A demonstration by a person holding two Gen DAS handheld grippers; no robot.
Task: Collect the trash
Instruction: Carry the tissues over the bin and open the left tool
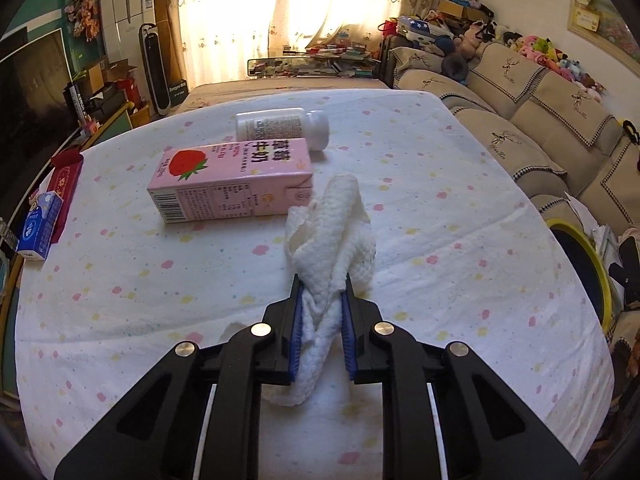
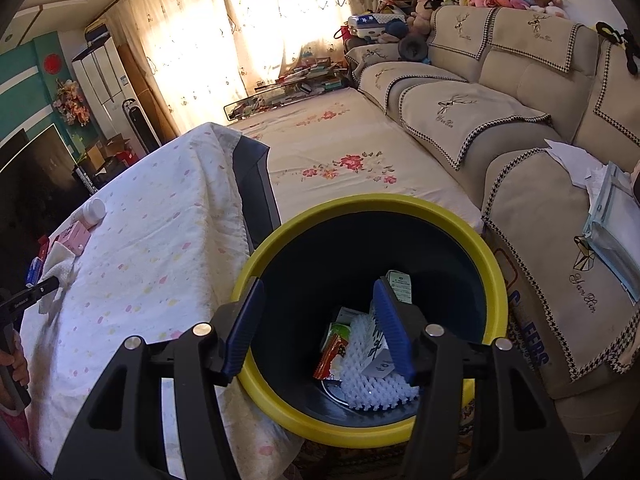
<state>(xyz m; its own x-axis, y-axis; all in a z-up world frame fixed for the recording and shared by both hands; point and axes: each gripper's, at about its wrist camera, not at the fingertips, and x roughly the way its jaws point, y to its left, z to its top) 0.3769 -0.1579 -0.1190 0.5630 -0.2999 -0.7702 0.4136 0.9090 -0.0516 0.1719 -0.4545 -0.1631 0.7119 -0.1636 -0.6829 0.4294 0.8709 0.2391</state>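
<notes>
My left gripper (image 1: pixel 322 292) pinches the soft, light crumpled tissue (image 1: pixel 332 236) mid-wad above the near table (image 1: pixel 460 280), right gripper (image 2: pixel 318 312) hangs half open and empty over the bin (image 2: pixel 490 256), stiff milk carton (image 1: pixel 230 178) and slippery bottle (image 1: pixel 280 124) farther.

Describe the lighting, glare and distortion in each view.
Left wrist view: backlit curtains blown out white, table edges bowed by the fisheye, corners black. Right wrist view: same curtain glare, dark bin interior, sofa curved, sharp throughout.
</notes>
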